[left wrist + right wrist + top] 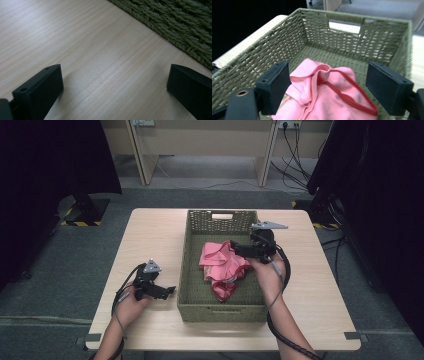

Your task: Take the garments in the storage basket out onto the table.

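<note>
A crumpled pink cloth with red trim [222,265] lies in an olive woven basket [222,312] at the table's middle. My right gripper [236,248] hovers over the basket's right side with its jaws pointing left above the cloth. In the right gripper view the jaws of this gripper [328,85] stand wide apart. The cloth [332,97] lies below and between them, untouched, inside the basket [312,32]. My left gripper [170,291] rests low over the wooden table [150,235], left of the basket. That gripper [115,85] is open with bare wood between its jaws.
The basket's woven wall [180,22] runs close by the left gripper's far side. A cut-out handle [345,25] opens in the basket's far wall. Bare tabletop [310,285] lies on the basket's right. Grey carpet and dark stands surround the table.
</note>
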The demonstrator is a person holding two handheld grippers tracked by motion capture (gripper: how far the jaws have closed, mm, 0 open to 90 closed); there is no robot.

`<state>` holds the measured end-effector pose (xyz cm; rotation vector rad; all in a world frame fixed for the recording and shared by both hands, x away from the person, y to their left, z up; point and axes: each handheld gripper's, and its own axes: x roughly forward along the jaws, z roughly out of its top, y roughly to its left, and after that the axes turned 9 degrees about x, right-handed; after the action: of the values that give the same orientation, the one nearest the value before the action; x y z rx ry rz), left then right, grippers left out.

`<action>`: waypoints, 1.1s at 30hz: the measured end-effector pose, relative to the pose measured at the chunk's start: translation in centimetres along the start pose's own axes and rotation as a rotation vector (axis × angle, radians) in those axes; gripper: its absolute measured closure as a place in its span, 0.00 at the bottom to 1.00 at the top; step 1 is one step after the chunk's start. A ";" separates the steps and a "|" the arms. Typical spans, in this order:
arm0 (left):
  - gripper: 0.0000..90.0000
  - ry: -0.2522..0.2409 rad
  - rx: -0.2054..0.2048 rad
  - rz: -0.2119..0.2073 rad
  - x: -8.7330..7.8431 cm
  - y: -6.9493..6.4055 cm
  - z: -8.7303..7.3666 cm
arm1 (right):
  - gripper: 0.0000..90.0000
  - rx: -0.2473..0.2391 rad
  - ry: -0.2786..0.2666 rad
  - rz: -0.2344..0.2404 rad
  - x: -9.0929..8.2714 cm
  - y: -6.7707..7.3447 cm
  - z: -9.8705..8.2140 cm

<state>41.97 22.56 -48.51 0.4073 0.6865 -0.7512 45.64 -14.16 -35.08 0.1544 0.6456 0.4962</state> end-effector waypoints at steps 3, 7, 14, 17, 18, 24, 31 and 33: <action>0.00 0.000 0.000 0.000 0.0 0.0 0.0 | 0.23 -0.003 0.004 -0.009 0.3 0.0 -0.2; 0.00 0.000 0.000 0.000 0.0 0.0 0.0 | 0.24 0.014 0.013 -0.016 0.9 -0.1 -0.3; 0.00 0.000 0.000 0.000 0.0 0.0 0.0 | 0.25 -0.049 0.009 -0.039 1.6 0.1 -0.4; 0.00 0.000 0.000 0.000 0.0 0.0 0.0 | 0.25 -0.094 0.031 -0.069 2.1 0.6 -0.5; 0.00 0.000 0.000 0.000 0.0 0.0 0.0 | 0.25 -0.099 0.037 -0.071 2.1 0.7 -0.5; 0.00 0.000 0.000 0.000 0.0 0.0 0.0 | 0.26 -0.019 0.047 -0.033 2.8 1.2 -0.8; 0.00 0.000 0.000 0.000 0.0 0.0 0.0 | 0.27 -0.023 0.086 -0.071 3.7 0.9 -0.7; 0.00 0.000 0.000 0.000 0.0 0.0 0.0 | 0.27 0.007 0.106 -0.066 4.1 0.6 -0.9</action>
<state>41.97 22.56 -48.51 0.4072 0.6866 -0.7512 47.71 -11.62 -37.84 0.1135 0.7540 0.4408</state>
